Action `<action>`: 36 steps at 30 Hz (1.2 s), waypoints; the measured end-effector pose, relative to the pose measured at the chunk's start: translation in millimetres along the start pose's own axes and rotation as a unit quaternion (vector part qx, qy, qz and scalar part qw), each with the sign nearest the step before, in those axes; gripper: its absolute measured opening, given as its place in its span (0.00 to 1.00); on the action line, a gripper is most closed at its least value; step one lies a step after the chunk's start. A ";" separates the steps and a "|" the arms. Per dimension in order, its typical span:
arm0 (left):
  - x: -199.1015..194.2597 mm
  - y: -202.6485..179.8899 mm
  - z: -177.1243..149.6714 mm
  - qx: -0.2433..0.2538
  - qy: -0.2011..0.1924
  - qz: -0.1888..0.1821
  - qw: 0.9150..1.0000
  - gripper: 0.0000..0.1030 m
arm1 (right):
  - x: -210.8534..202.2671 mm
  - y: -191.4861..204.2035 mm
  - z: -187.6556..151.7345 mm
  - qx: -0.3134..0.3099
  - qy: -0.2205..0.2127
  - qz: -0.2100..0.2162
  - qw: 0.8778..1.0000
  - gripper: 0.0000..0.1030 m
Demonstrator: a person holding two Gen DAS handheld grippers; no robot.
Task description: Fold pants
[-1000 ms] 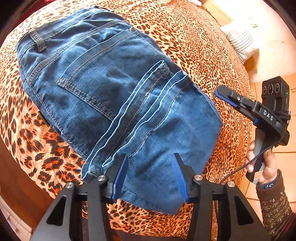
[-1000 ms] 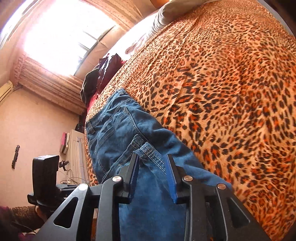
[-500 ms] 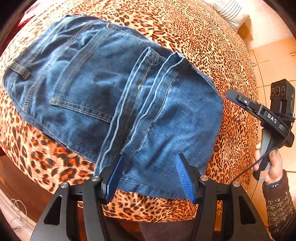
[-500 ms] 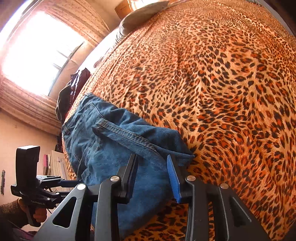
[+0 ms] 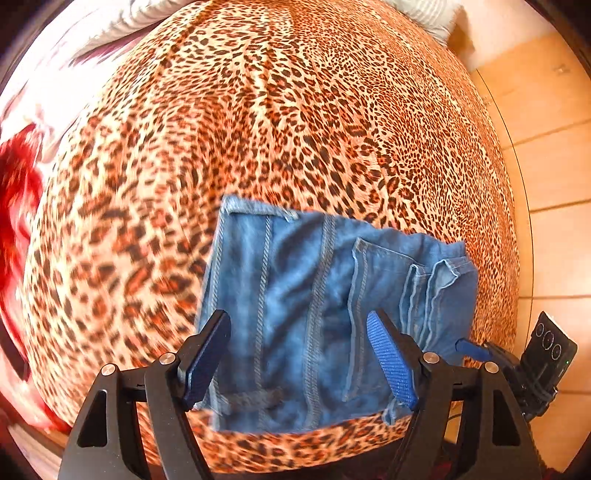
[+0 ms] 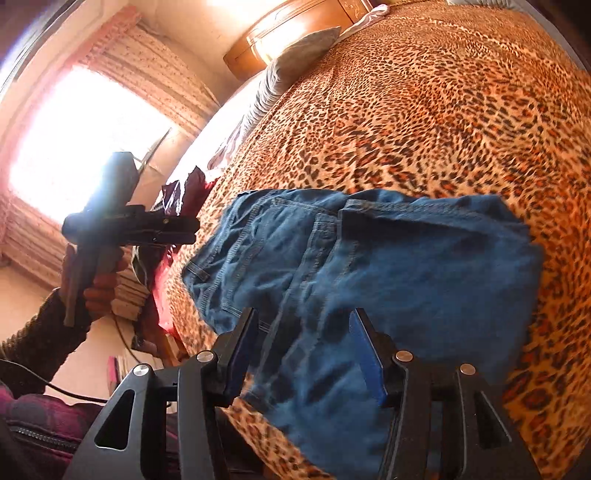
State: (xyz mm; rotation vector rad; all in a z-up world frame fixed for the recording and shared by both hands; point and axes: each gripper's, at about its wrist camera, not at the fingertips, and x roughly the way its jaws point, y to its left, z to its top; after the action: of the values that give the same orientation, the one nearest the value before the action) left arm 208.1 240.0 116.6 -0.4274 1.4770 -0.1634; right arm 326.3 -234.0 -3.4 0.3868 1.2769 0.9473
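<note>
Folded blue jeans (image 5: 317, 295) lie flat on the leopard-print bedspread (image 5: 295, 129), close to its near edge. My left gripper (image 5: 299, 356) hovers above their near end, its jaws opening, and the blue pads (image 5: 393, 363) press on nothing. In the right wrist view the jeans (image 6: 424, 266) spread across the middle. My right gripper (image 6: 303, 350) hangs over their near edge, jaws also opening and holding no cloth. A hand holds the left gripper (image 6: 186, 230) at the left, off the bed's side. The right gripper (image 5: 474, 349) shows at the lower right of the left wrist view.
A grey pillow (image 6: 295, 55) and a wooden headboard (image 6: 295, 33) lie at the bed's far end. A dark red cloth (image 6: 184, 195) sits at the bed's left side under a bright window (image 6: 81, 136). Tiled floor (image 5: 546, 155) runs along the right of the bed.
Both grippers have drawn back from the jeans and rolled, and their jaws have spread wider. The jeans stay folded on the bed and now look smaller in the left wrist view.
</note>
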 end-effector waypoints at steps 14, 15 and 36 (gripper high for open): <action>78.7 41.2 140.4 0.163 0.167 -0.020 0.972 0.74 | 131.5 83.9 -98.3 0.374 -0.105 0.113 0.915 0.66; 83.1 38.9 144.5 0.168 0.175 -0.021 0.970 0.74 | 140.3 84.4 -103.8 0.396 -0.114 0.126 0.902 0.66; 149.8 -35.1 126.7 0.318 0.270 0.019 0.909 0.97 | 221.7 106.8 -136.9 0.570 -0.283 0.178 0.751 0.66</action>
State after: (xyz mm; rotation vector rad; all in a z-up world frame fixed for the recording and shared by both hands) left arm 352.9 176.1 -4.5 0.2028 1.8590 -0.7568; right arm 157.7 -33.7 -107.0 1.7888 1.0741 0.1586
